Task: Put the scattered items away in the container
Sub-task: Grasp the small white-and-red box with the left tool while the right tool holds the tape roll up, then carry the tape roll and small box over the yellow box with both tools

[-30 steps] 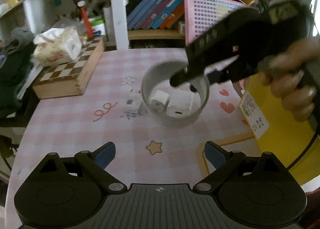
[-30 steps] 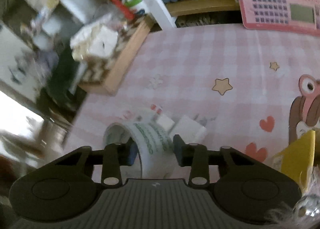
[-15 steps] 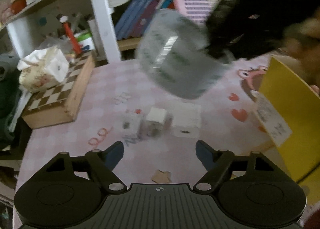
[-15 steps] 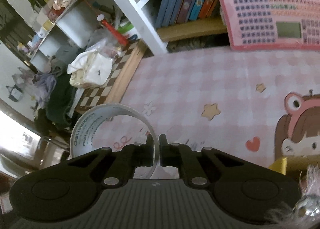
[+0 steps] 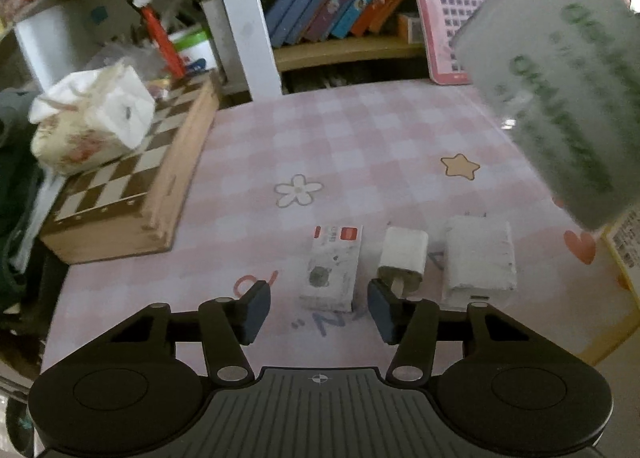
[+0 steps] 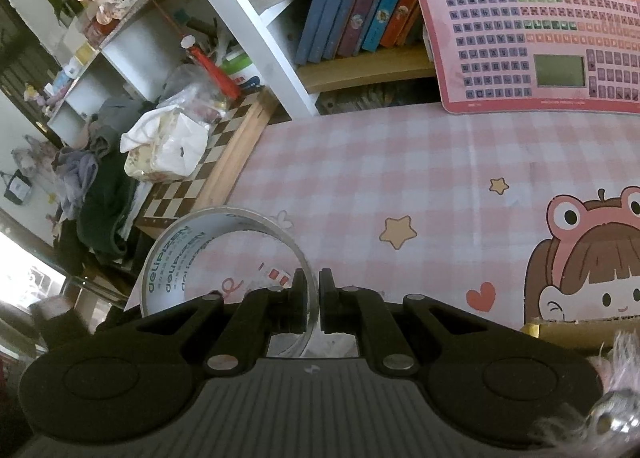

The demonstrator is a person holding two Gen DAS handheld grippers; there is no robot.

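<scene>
Right tool (image 6: 313, 298) clamped on tape roll (image 6: 224, 254) wall, lifted off table (image 5: 360, 146). Left tool (image 5: 318, 312) apart, straddling small box (image 5: 334, 266), prob. next pick.

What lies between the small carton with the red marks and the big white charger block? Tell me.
The small white plug adapter lies on the pink checked tablecloth, between the carton and the charger block, apart from both. The left wrist view shows it.

Left tool (image 5: 319, 312): black ribbed housing, blue pads, silver screws; right tool (image 6: 314, 300): matching black.
</scene>
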